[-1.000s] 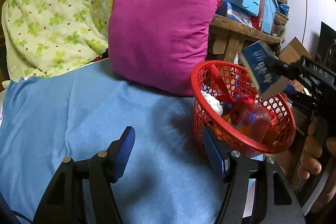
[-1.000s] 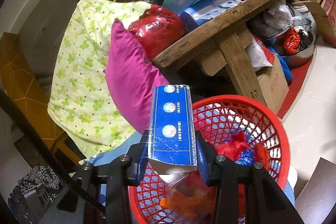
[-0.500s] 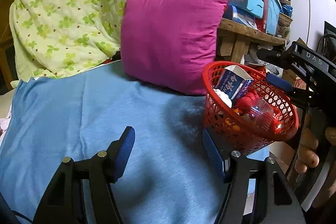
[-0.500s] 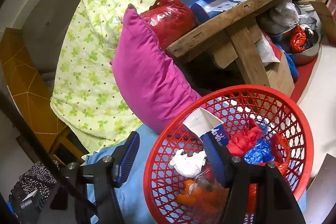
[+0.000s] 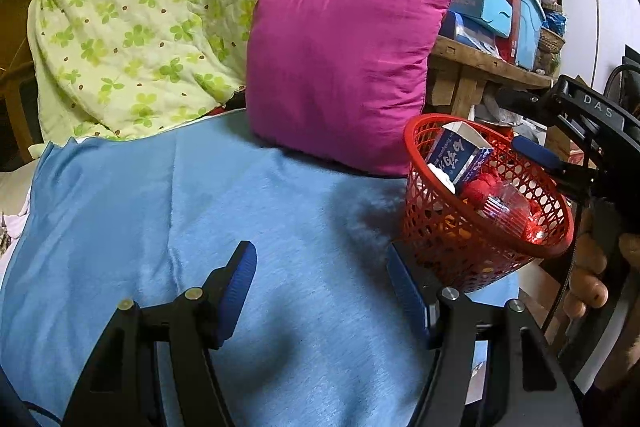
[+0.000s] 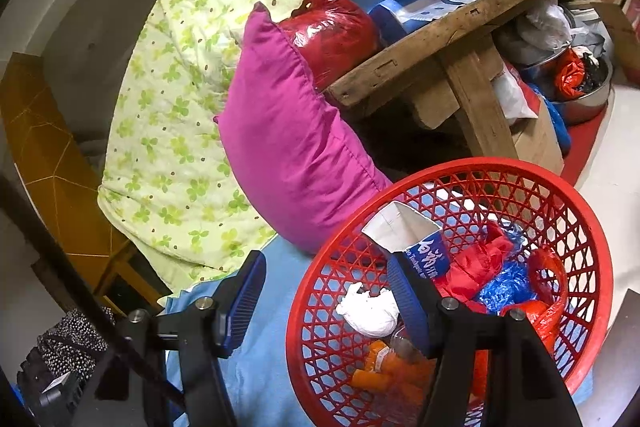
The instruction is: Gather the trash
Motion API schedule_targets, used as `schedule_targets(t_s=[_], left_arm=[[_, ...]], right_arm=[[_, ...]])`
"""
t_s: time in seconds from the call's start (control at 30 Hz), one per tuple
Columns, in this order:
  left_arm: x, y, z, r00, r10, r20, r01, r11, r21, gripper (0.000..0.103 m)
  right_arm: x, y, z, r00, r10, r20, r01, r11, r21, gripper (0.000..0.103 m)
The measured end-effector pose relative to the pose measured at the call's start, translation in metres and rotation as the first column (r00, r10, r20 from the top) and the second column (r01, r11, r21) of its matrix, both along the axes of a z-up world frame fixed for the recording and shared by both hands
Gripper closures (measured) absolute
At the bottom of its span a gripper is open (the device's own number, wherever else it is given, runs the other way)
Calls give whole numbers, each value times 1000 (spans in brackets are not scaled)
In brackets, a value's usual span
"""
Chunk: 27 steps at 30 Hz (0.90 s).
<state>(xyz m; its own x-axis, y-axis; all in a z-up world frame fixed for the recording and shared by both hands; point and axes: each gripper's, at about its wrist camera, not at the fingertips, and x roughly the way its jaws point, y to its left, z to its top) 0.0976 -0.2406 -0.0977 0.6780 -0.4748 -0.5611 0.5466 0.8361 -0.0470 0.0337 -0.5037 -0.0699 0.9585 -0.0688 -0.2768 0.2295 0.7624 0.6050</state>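
A red mesh basket (image 5: 440, 239) (image 6: 480, 165) stands on the blue blanket (image 5: 200, 195) at its right edge. In it lie a blue-and-white carton (image 5: 460, 155) (image 6: 416, 239), a crumpled white tissue (image 6: 372, 311), red and blue wrappers (image 6: 500, 275) and orange pieces (image 6: 384, 367). My right gripper (image 6: 326, 291) (image 5: 508, 123) hangs open over the basket's near rim, holding nothing; one finger reaches over the trash. My left gripper (image 5: 322, 279) is open above the bare blanket, left of the basket, with nothing between its fingers.
A magenta pillow (image 5: 344, 67) leans behind the basket, with a green-flowered quilt (image 5: 140, 19) to its left. A wooden bench (image 6: 440, 39) stacked with boxes stands behind. A person's hand (image 5: 588, 267) grips the right tool. Floor clutter lies at the far right (image 6: 568, 67).
My right gripper opened and dropped the blue-and-white carton into the basket, then drew back a little. The left gripper slid left, so the basket sits further right in its view.
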Motion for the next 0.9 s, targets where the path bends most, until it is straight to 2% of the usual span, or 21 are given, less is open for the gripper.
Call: schedule_targets(t_s=[0.2,0.3,0.9], left_arm=[[-4,8,1,1000,12,0,-12,1000,2,34],[-7,11,2,1000,16,2,-16,1000,1,27],[-21,6,9,1000,-13,-12,14,1000,17,25]], right_arm=[[-2,1,1,1000,-9,5,9,1000,-13,36],[-5,1,1,1000,-17,3,17,1000,-20,36],[-14,-6,-1,998,-61,-20,61,998,-18,36]])
